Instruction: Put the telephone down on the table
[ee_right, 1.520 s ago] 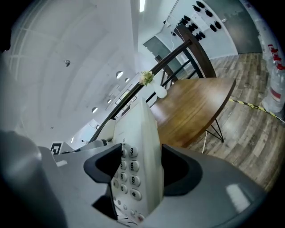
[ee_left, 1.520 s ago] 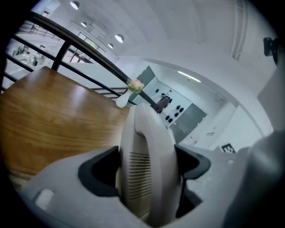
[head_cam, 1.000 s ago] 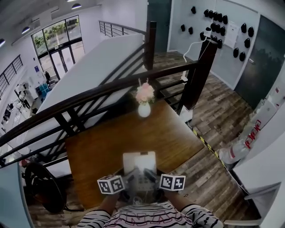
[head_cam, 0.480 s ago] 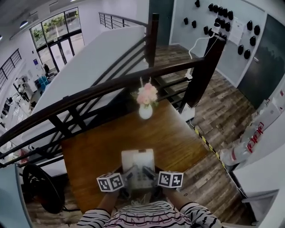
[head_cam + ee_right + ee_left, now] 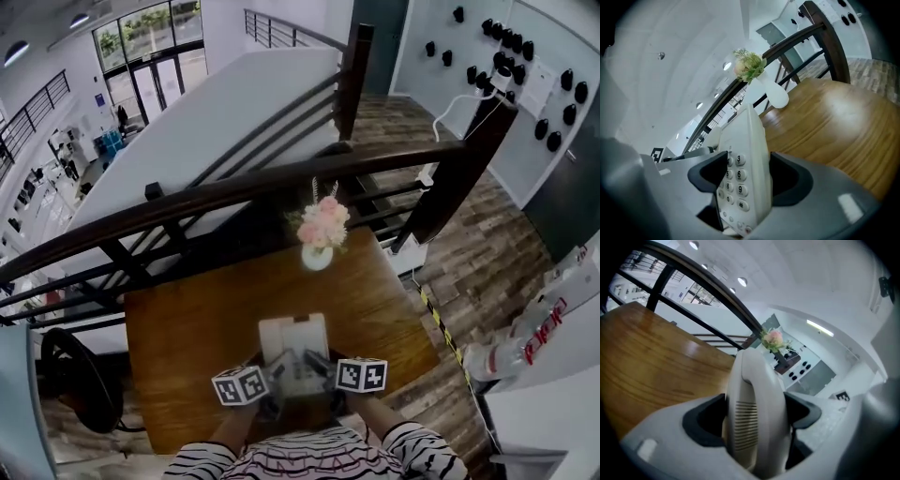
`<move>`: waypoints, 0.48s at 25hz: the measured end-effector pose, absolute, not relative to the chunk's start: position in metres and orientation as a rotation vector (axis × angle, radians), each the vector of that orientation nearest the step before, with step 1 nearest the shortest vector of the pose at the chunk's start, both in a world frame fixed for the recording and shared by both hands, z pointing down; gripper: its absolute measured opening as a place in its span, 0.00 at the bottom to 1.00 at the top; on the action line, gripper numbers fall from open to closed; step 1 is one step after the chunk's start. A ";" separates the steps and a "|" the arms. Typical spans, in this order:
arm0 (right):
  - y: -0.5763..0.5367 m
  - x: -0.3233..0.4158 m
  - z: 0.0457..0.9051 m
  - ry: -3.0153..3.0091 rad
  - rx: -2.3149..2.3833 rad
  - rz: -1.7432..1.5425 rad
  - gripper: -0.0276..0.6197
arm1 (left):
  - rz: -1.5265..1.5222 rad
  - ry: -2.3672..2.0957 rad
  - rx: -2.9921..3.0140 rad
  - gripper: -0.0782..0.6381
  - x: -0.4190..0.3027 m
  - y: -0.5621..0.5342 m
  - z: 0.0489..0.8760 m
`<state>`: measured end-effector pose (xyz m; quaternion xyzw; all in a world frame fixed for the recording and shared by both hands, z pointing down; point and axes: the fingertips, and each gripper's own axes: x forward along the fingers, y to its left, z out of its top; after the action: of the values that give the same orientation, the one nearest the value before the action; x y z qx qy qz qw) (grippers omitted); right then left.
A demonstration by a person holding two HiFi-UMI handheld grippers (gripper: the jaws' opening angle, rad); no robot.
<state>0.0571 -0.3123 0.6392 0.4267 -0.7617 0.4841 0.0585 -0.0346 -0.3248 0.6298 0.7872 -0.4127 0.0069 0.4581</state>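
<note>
Overhead, telephone (image 5: 293, 342) is over table's (image 5: 187, 337) near edge, contact unclear. Only left gripper (image 5: 754, 414) view shows jaws clamped on its grilled handset side; right gripper (image 5: 743, 180) view, on keypad side.

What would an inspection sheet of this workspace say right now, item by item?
Surface: wooden table, bare wood around the things.
Job's things: white telephone near the table's near edge, held from both sides; whether it touches the wood I cannot tell.
Clutter: white vase of pink flowers at the far edge.
Grippers: left gripper shut on the telephone's handset side; right gripper shut on its keypad side.
Cables: white cable by the far wall; none seen on the telephone.
Surroundings: dark railing behind the table, plank floor to the right.
</note>
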 end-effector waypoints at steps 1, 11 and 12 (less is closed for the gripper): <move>-0.321 0.059 0.643 -2.308 1.275 1.459 0.48 | 0.009 -1.030 1.927 0.64 -0.032 -0.333 0.634; -0.414 0.072 0.680 -2.316 1.092 1.443 0.48 | -0.023 -1.169 1.833 0.63 -0.021 -0.419 0.672; -0.423 0.072 0.684 -2.315 1.077 1.441 0.48 | -0.027 -1.177 1.823 0.63 -0.021 -0.427 0.676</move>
<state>0.0722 -0.4229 0.6836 0.3655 -0.7852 0.4889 0.1047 -0.0209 -0.4268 0.6761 0.7428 -0.4796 -0.0112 0.4670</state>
